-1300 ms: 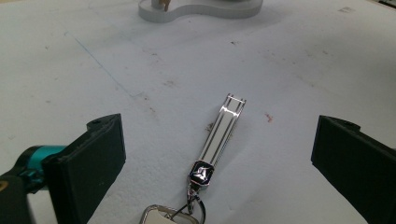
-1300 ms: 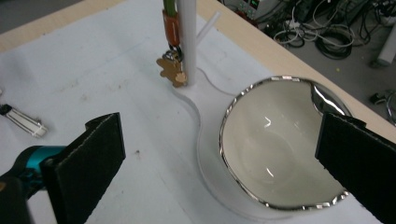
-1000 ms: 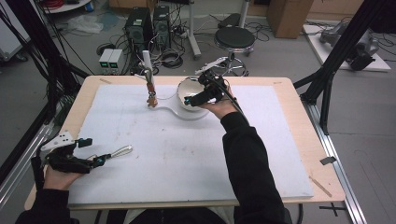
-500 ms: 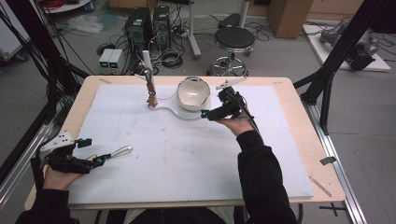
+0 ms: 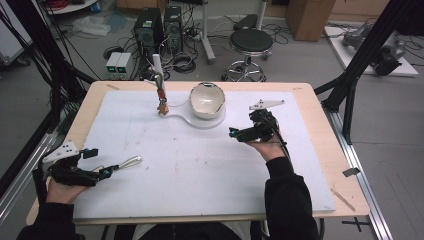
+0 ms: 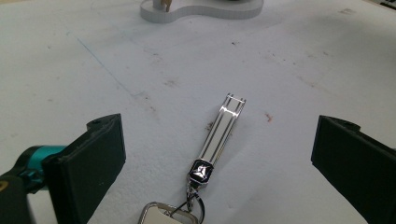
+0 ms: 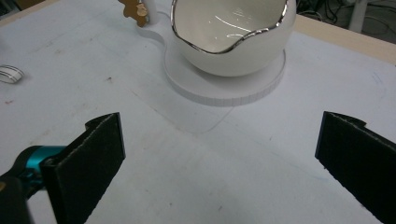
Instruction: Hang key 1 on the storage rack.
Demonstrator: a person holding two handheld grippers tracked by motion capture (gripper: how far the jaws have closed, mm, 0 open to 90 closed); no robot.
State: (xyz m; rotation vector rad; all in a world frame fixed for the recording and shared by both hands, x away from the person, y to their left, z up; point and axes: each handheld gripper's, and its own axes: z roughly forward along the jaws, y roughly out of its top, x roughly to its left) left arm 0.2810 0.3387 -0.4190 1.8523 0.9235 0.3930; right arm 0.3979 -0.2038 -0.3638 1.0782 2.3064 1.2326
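Left gripper (image 5: 107, 171), black with teal fittings, sits at the near left corner of the white foam-covered table (image 5: 210, 170); jaws spread wide, nothing between the pads; in the left gripper view its gap (image 6: 218, 156) straddles a flat polished silver metal key fob with a small dark emblem and a split ring (image 6: 215, 140); the fob lies flat on the white sheet, long axis pointing away from the gripper and slightly to the right in that view, touching neither pad; a pale tag or key on the ring shows at the bottom edge, cut off; from the high view the fob (image 5: 129, 162) rests just ahead of the left jaws, well apart from the stand at the far side.

Right gripper (image 5: 234, 132) is held above the table's middle right, jaws facing left in the high view; jaws released, wide apart, empty; in the right gripper view its gap (image 7: 219, 154) faces a glossy white ceramic bowl with a wavy silver rim (image 7: 233, 32); bowl sits upright on the round end of a white keyhole-shaped base plate (image 7: 224, 86); gripper near the bowl but not touching it.

At the narrow end of the base, a small gold-brown ornament (image 5: 161, 105) hangs or stands under a slim white-topped post (image 5: 157, 67); detail too small to tell; bowl in the high view (image 5: 207, 99) just right of it.
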